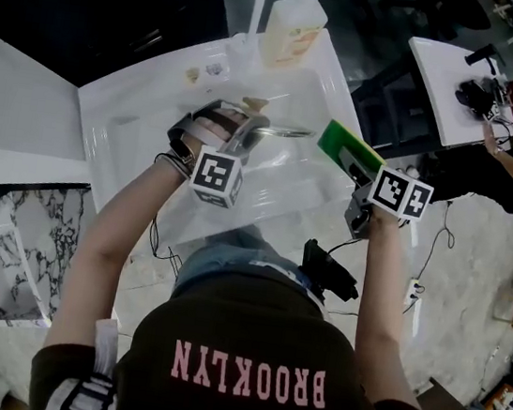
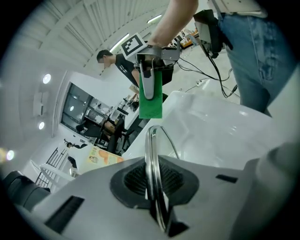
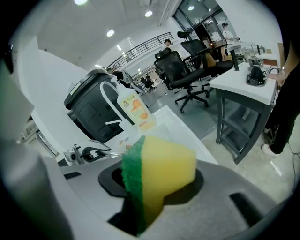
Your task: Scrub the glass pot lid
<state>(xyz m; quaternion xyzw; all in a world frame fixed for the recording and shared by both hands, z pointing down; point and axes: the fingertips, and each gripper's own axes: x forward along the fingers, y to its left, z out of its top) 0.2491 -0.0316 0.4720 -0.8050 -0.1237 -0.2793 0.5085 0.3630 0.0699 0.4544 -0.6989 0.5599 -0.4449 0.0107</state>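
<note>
The left tongs (image 2: 153, 180) are closed on the rim of the glass pot lid (image 2: 151, 150). The metal band sits edge-on between the two ribbed pads, and the rest of the lid stands out past the tips. In the head view this lid hangs above the basin of the white sink (image 1: 135, 125), roughly over its middle, and touches no part of it.

The right tongs (image 3: 157, 187) pinch a sponge (image 3: 161, 164), yellow foam with a green scouring face on its left, and the foam bulges out past the pads. These tongs are at the sink's right rim, with the green face turned toward the lid (the left gripper view shows that green face hanging just beyond the lid's upper edge). From above, a narrow gap shows between sponge and lid.

A soap bottle (image 1: 294, 26) with an orange label stands on the sink's far rim, well apart from both tongs.
</note>
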